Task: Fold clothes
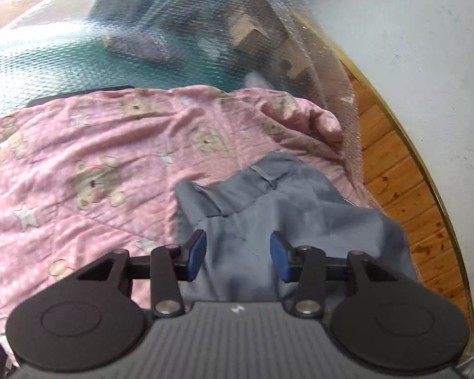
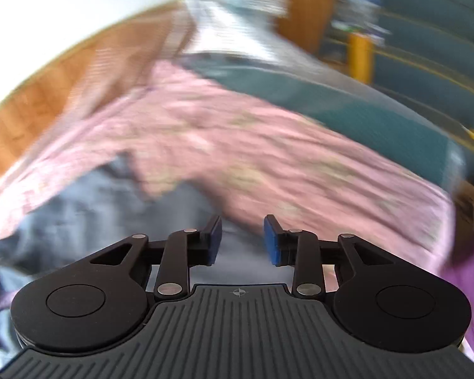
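A grey garment (image 1: 268,208) lies crumpled on a pink blanket (image 1: 88,164) printed with teddy bears and stars. My left gripper (image 1: 238,255) hangs open just above the garment's near part, blue pads apart, nothing between them. The right wrist view is blurred by motion. There the same grey garment (image 2: 88,208) spreads at the lower left over the pink blanket (image 2: 268,151). My right gripper (image 2: 242,241) is open above the garment's edge, holding nothing.
Bubble wrap (image 1: 186,25) covers a teal surface (image 1: 63,60) beyond the blanket. A wooden panel with a brass rim (image 1: 404,170) and a white wall (image 1: 426,47) run along the right. A purple sleeve (image 2: 470,271) shows at the right edge. Teal shelves (image 2: 426,38) stand behind.
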Demonstrator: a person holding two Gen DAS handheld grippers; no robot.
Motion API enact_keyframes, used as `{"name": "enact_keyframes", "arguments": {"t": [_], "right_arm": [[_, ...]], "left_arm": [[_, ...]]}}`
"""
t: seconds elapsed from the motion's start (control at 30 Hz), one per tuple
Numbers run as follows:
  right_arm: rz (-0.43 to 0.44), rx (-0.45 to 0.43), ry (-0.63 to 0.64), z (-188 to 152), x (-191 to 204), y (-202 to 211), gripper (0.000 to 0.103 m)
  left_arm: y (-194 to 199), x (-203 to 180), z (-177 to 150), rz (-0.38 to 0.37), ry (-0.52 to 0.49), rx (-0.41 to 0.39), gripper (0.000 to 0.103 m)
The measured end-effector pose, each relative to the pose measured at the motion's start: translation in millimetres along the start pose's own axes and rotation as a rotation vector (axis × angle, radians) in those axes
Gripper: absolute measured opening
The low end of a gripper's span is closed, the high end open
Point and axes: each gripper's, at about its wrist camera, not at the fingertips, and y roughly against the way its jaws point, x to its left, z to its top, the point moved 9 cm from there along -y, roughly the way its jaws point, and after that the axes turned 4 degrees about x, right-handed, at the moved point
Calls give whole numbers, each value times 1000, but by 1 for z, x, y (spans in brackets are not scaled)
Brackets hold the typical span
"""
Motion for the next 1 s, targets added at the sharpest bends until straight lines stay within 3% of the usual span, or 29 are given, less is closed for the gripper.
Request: {"name": "enact_keyframes", "arguments": {"t": [0.07, 0.13, 0.2, 0.23, 0.27, 0.3, 0.37, 0.4, 0.47, 0.5, 0.57, 0.63, 0.77, 0.87, 1.0], "right_arm": [[59, 59, 34, -7, 20, -23, 36], [4, 162, 19, -31, 4, -51, 36], [-58, 266, 3, -56, -14, -77, 34], [-82, 256, -29, -60, -26, -74, 18], [-104, 237, -64, -63, -39, -69, 16], [-121, 240, -105, -65, -45, -63, 16], [-114, 265, -180, -63, -42, -51, 26], [-61, 254, -200, -58, -28, -44, 31], [97, 232, -221, -46, 19, -31, 55], [187, 227, -232, -41, 47, -25, 62], [385, 257, -282, -37, 107, -24, 86], [528, 302, -341, -37, 157, -34, 88], [611, 425, -481, -57, 219, -76, 89], [603, 475, -582, -69, 243, -105, 91], [548, 498, -680, -73, 256, -144, 92]], "left_arm": [[-21, -15, -12, -12, -35, 66, 46], [-41, -15, -26, 11, -60, 117, 46], [-55, 5, -37, 80, -62, 145, 45], [-57, 22, -41, 121, -39, 155, 46], [-56, 41, -43, 171, 1, 165, 48], [-52, 52, -43, 199, 35, 166, 43], [-42, 40, -33, 138, 60, 146, 47], [-37, 34, -28, 108, 72, 135, 47], [-26, 22, -18, 47, 97, 115, 50], [-20, 16, -13, 17, 110, 104, 52], [-14, -2, -3, -58, 141, 93, 66], [-37, -43, -1, -177, 190, 133, 71], [-107, -103, -23, -298, 288, 260, 77], [-143, -128, -51, -278, 304, 344, 80], [-173, -134, -58, -254, 324, 352, 79]]}}
